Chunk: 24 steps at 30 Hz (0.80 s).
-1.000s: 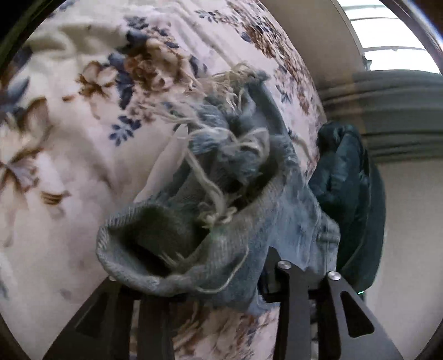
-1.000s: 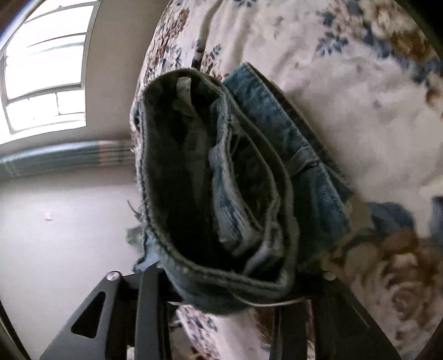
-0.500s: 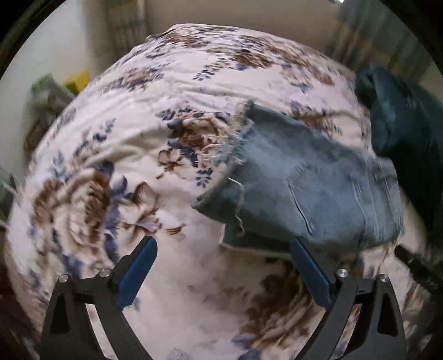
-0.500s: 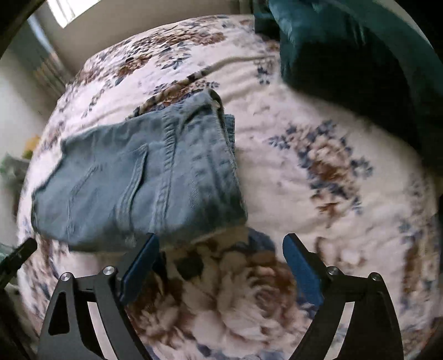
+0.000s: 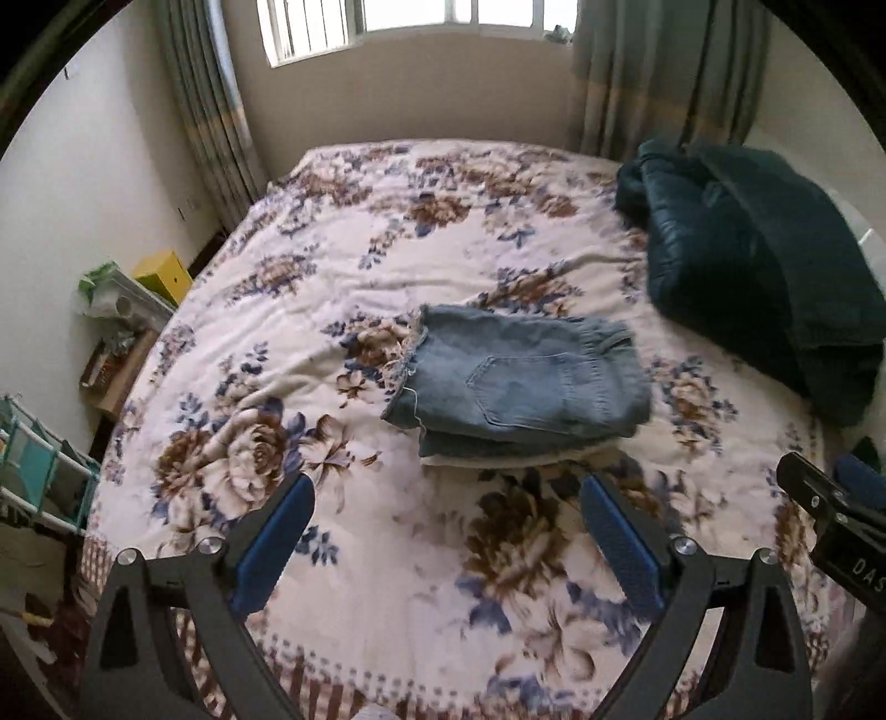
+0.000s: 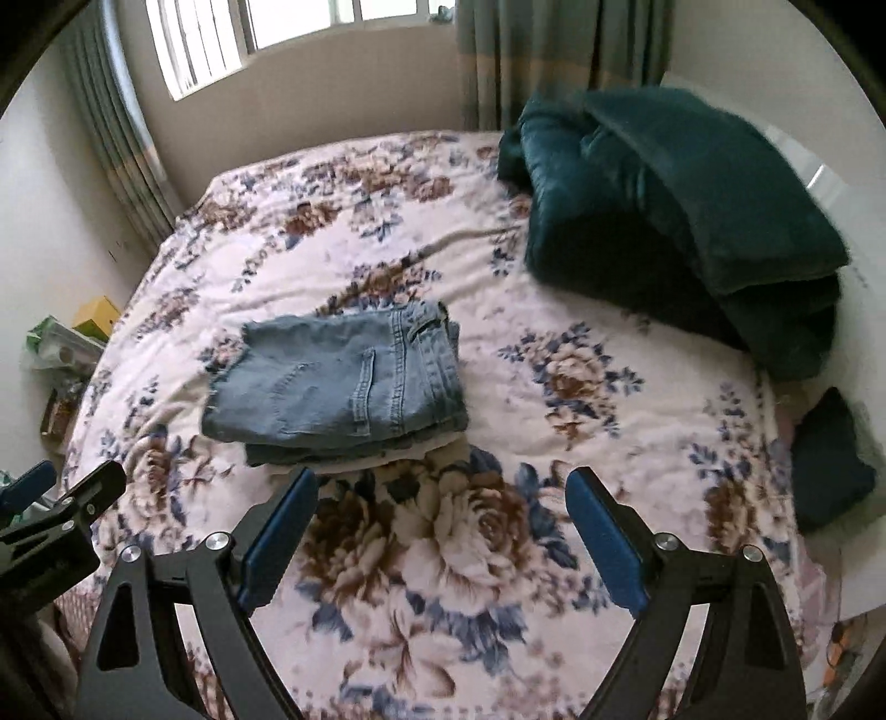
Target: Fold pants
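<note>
The blue denim pants lie folded in a flat stack on the floral bedspread, frayed hems to the left, waistband to the right. They also show in the right wrist view. My left gripper is open and empty, held back above the bed's near side. My right gripper is open and empty, also drawn back from the pants. The right gripper's body shows at the edge of the left wrist view; the left gripper shows at the edge of the right wrist view.
A dark green folded quilt lies at the bed's far right, with a small dark cushion near it. A shelf with a yellow box stands left of the bed. Curtains and a window are behind.
Both grippers let go of the pants, opened and pulled back and up from the bed. The pants now lie folded on the bedspread.
</note>
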Tool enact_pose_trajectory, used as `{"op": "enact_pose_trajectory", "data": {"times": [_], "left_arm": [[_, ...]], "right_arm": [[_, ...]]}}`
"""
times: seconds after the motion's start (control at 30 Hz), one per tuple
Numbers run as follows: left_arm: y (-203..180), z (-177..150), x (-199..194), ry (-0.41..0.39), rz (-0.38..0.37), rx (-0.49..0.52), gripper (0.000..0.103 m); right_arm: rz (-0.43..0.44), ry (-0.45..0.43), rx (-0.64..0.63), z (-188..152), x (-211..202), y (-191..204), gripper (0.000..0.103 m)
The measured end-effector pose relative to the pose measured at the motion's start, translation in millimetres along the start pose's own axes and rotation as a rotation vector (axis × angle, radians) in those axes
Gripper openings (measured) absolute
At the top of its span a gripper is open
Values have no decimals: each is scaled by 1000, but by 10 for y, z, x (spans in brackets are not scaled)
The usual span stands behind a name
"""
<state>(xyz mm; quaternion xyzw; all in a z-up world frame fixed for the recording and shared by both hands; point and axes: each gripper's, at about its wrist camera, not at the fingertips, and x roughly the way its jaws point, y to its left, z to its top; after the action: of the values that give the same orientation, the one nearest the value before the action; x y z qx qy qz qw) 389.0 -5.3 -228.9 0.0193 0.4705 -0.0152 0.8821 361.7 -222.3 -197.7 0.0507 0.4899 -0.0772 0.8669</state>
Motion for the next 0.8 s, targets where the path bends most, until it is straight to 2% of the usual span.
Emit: {"op": "enact_pose_trajectory", "data": {"times": [0.23, 0.47, 0.67, 0.8], "left_arm": [[-113, -325, -1129, -72, 2, 8, 98], [-226, -613, -2243, -157, -9, 18, 98], [-170, -724, -2907, -218, -15, 8, 98], [-91, -778, -3159, -233, -20, 4, 98]], "right_arm": [[18, -85, -31, -367, -1358, -199, 93], [36, -163, -84, -717, -2543, -279, 93], [43, -243, -91, -950, -3518, -304, 93], [65, -259, -64, -1029, -3936, -287, 93]]}}
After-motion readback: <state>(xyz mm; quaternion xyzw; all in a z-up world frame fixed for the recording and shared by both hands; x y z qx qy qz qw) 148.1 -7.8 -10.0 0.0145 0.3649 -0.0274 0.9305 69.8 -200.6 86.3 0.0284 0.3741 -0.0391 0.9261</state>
